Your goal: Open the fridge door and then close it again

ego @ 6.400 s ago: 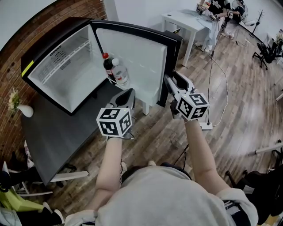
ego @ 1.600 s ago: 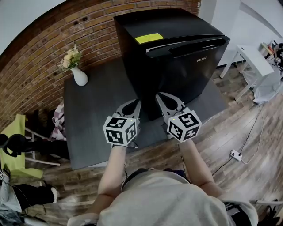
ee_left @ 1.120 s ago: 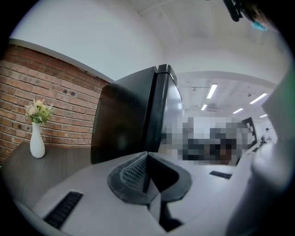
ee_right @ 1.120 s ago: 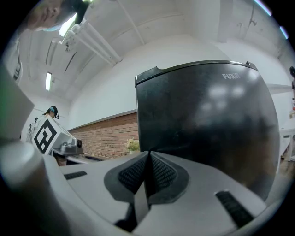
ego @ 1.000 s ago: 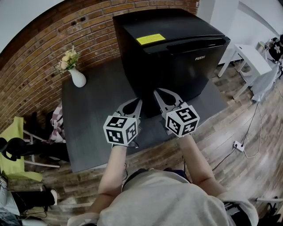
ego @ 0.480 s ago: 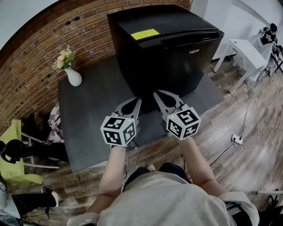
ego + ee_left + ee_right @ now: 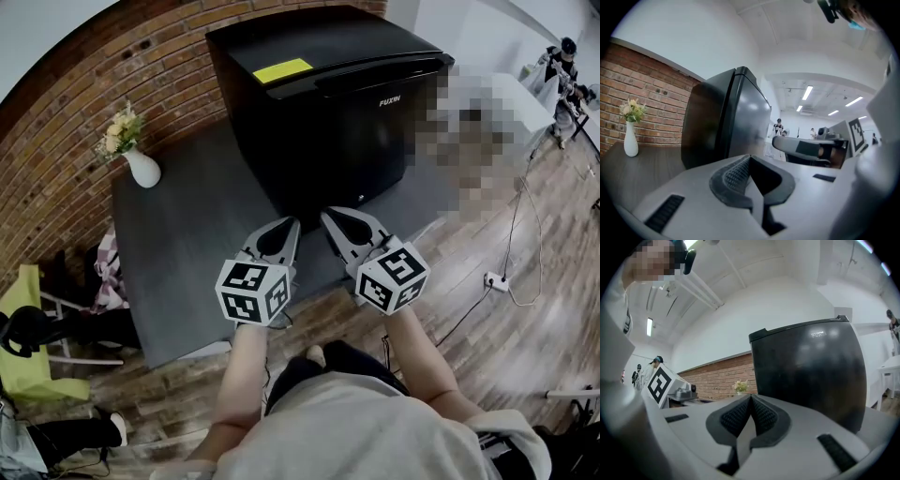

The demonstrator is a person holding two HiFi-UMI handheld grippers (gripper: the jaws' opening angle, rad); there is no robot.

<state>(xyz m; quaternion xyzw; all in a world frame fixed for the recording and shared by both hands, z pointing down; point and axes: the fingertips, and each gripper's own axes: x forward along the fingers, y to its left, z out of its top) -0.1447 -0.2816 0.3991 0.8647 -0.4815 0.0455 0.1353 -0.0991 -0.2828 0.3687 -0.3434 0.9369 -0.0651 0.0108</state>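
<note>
The black mini fridge [image 7: 319, 103] stands on a dark grey table [image 7: 187, 244] with its door shut; a yellow label sits on its top. My left gripper [image 7: 292, 223] and right gripper [image 7: 325, 216] hang side by side just short of the fridge's lower front, touching nothing. Both are shut and empty. In the left gripper view the fridge [image 7: 726, 117] rises ahead of the shut left gripper [image 7: 750, 157]. The right gripper view has the fridge [image 7: 811, 366] at right beyond the shut right gripper [image 7: 751, 397].
A white vase with flowers [image 7: 138, 164] stands at the table's far left by the brick wall. A white table [image 7: 525, 94] lies to the right. A power strip and cable [image 7: 494, 279] lie on the wooden floor. Chairs [image 7: 37, 328] crowd the left side.
Both grippers have drawn back from the closed fridge toward the table's near edge. The fridge door stays shut, and both grippers stay shut.
</note>
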